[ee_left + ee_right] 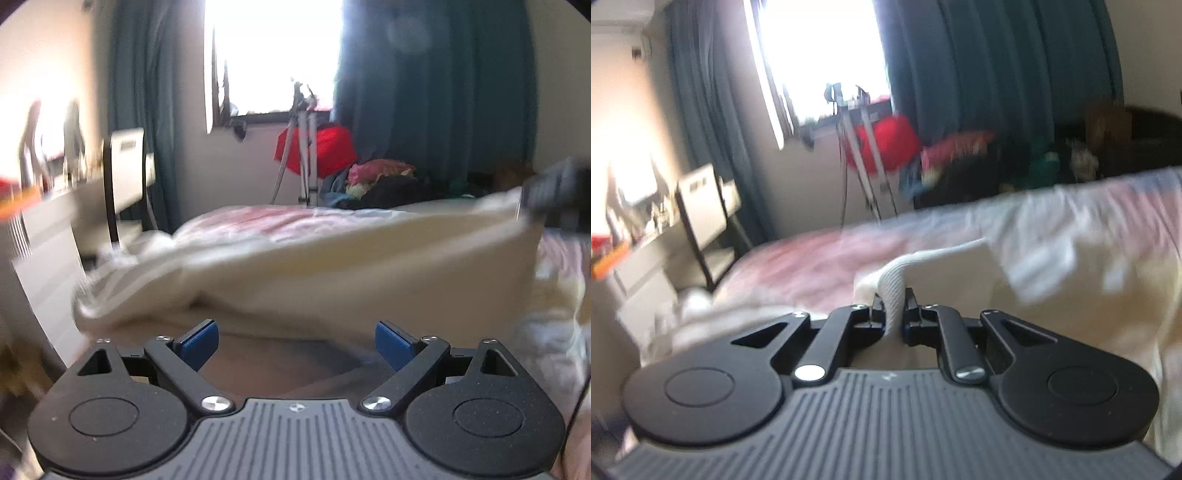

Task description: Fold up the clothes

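Note:
A cream garment lies stretched across the bed, lifted at its right corner. My left gripper is open, its blue pads apart and empty, just in front of the garment's near edge. My right gripper is shut on a white ribbed edge of the cream garment, which drapes to the right. In the left wrist view the right gripper shows blurred at the far right, holding the raised corner.
The bed has a pink and white cover. A chair and desk stand left. A tripod, red bag and clothes pile are under the window with teal curtains.

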Demonstrator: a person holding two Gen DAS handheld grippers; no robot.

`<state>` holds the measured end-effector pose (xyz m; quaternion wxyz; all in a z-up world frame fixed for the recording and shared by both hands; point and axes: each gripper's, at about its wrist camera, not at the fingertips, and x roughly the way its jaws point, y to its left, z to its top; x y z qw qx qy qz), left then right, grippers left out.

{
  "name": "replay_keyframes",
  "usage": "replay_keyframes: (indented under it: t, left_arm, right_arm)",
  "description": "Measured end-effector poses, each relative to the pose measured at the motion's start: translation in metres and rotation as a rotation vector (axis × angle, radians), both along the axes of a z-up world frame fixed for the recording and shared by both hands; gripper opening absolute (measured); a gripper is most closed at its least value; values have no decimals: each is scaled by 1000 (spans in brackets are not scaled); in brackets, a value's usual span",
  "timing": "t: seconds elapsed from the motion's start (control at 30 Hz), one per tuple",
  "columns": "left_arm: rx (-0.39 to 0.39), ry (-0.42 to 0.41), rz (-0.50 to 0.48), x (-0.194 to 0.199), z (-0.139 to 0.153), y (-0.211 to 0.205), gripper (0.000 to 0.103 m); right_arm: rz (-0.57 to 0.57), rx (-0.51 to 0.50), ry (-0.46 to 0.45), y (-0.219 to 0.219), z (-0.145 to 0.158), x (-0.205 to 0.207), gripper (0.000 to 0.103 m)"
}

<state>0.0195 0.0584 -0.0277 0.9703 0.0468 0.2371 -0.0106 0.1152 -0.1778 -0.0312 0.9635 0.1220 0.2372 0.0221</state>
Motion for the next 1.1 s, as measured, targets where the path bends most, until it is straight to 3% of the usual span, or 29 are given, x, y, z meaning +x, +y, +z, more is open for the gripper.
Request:
replay_keyframes:
  t: [0.1, 0.23, 0.3, 0.4, 0.7, 0.87, 0.93, 1.1]
  left_arm:
    - [1, 14, -22, -19, 20, -17, 102]
    - [-51, 92, -46, -50, 50, -44, 103]
    - [-38, 140, -65, -72, 67, -60, 103]
    - [28, 112, -6, -92, 98, -80, 103]
    - [-69, 244, -113, -139, 172, -128, 103]
    - [-124, 253, -202, -161, 184, -152, 103]
    - [-126, 221, -224, -168, 185, -157, 103]
    - [-139, 229, -216, -168, 182, -164, 103]
  right_arm:
    - [6, 15, 58, -4, -33, -21, 12]
    - [29, -1, 44, -5, -62, -36, 14]
    - [35, -29, 14, -2, -69, -38, 14]
    - [28, -27, 6, 3, -73, -36, 14]
    - [24, 117, 32, -21, -80, -40, 14]
    - [26, 106, 31, -18, -81, -40, 14]
    - [24, 107, 33, -18, -81, -39, 14]
    - [23, 139, 45, -22, -81, -39, 14]
